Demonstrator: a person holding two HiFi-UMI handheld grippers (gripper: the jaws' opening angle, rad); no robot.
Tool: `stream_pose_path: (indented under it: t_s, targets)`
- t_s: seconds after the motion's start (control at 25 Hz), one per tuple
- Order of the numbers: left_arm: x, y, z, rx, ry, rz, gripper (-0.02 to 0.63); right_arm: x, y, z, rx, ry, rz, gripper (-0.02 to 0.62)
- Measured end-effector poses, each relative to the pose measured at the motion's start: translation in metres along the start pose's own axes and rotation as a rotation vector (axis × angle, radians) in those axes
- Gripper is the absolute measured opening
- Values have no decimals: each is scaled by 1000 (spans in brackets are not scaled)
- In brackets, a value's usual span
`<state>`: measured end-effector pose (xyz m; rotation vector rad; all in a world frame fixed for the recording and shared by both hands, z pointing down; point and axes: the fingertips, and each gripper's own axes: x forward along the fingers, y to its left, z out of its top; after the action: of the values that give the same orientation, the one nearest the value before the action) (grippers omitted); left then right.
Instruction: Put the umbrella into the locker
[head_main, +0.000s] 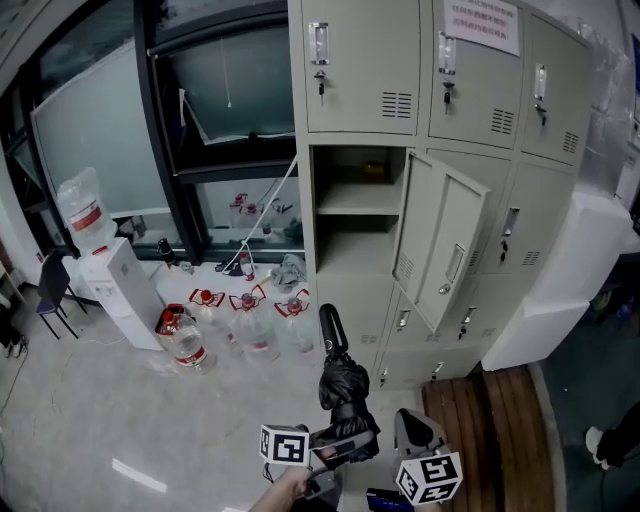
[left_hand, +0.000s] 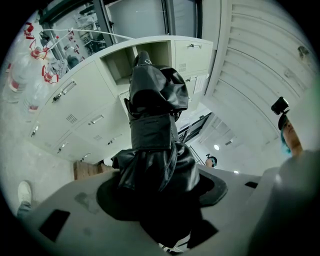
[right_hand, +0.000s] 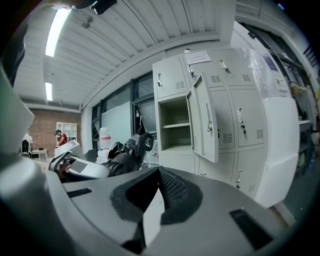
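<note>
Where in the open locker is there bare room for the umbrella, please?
The compartment under the shelf, left of the open door, looks bare. Above the shelf a small object sits at the back. Water bottles crowd the floor.

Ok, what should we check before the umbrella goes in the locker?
1. Umbrella held tight in the left tongs: ok.
2. Umbrella folded up and strapped: ok.
3. Locker door swung open: ok.
4. Space under the shelf looks bare: ok.
5. Right tongs free to help: ok, shut with nothing in them.
6. Umbrella short enough to fit inside: cannot tell.
</note>
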<state>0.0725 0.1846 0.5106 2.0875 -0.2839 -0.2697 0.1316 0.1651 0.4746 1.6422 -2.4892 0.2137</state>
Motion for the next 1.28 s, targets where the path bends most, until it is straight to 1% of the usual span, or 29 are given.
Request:
stream_pose_path:
  t_s: [0.2,0.44,0.64,0.84,0.92,1.04,1.28]
  targets:
    - [26,42,45,-20,15,-27,268,59,-31,1,-18,12,-17,2]
    - [58,87,124,-51,67,-36,268,147,-72,21,-3,62,-59,2]
    - [71,128,185,-81,106,-45,268,224,-91,38,4,77,-75,2]
    - [78,161,232,-80,137,-54,270,278,-108,44,11,96,-102,2]
    - [81,169,243,-88,140,-60,270,290,-111,45,12,100,-111,2]
    - [84,175,251,-118,140,-75,270,300,-114,48,9,101,-119,2]
    - [92,181,260,-119,153,-83,270,310,-118,56,5,94,-119,2]
